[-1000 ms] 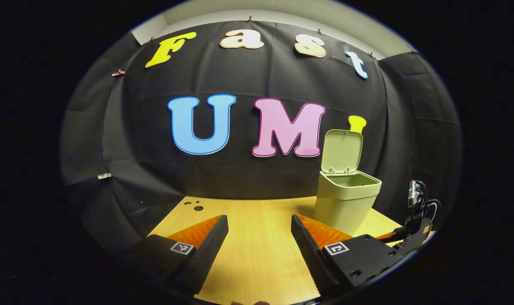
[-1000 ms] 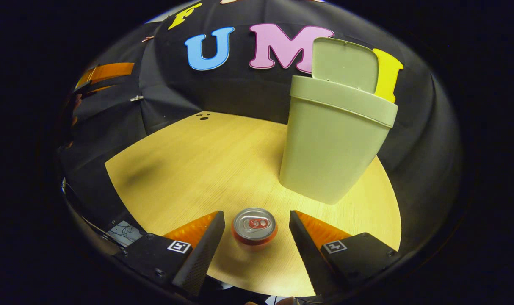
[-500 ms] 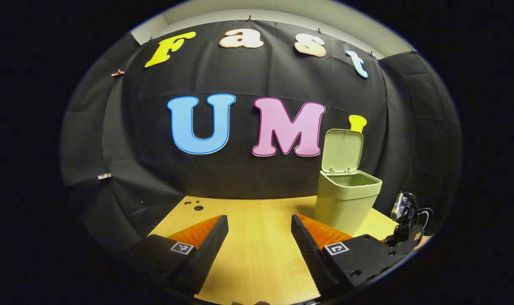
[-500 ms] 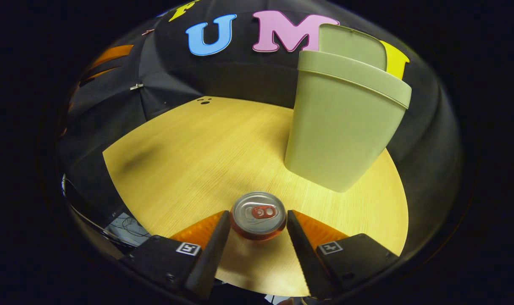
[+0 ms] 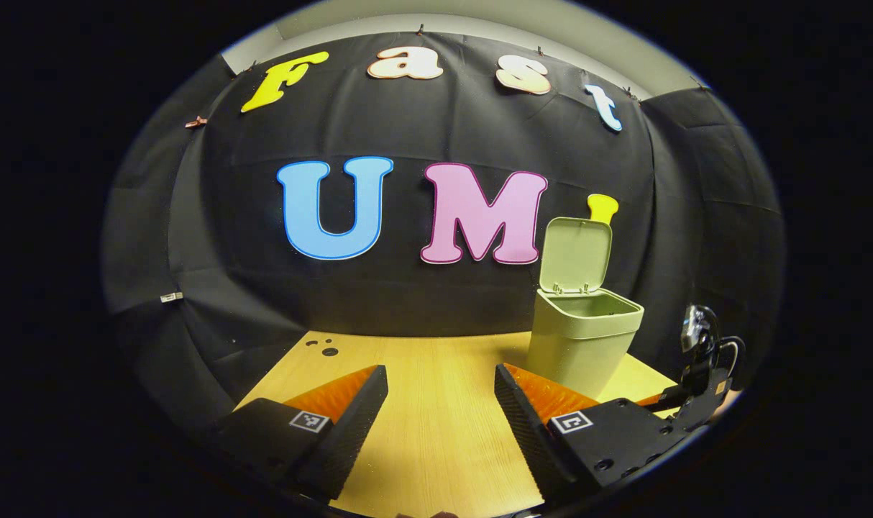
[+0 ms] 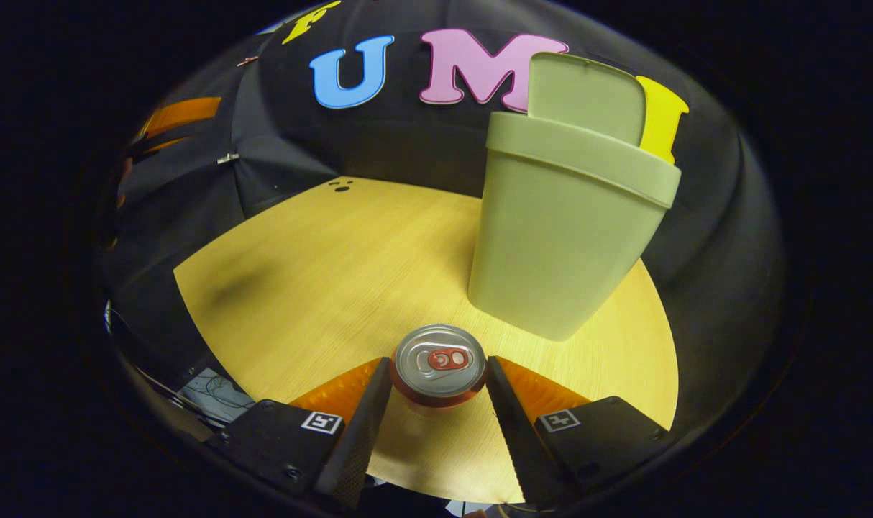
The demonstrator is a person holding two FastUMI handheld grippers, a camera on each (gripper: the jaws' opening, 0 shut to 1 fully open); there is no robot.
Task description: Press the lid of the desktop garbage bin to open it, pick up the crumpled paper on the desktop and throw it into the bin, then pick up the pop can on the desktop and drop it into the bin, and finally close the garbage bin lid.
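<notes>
Pop can (image 6: 440, 365) stands upright — top up — clamped between the right hand-held gripper (image 6: 439, 378); left hand-held gripper (image 5: 440, 403) gapes apart.

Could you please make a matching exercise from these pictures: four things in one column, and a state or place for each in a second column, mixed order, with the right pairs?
Things:
1. pop can
2. bin lid
3. left gripper
4. garbage bin

States or places:
A. standing up, open
B. open, nothing between its fingers
C. upright between the right gripper's fingers
D. on the wooden desktop, beyond the can

Pairs: 1-C, 2-A, 3-B, 4-D
</notes>
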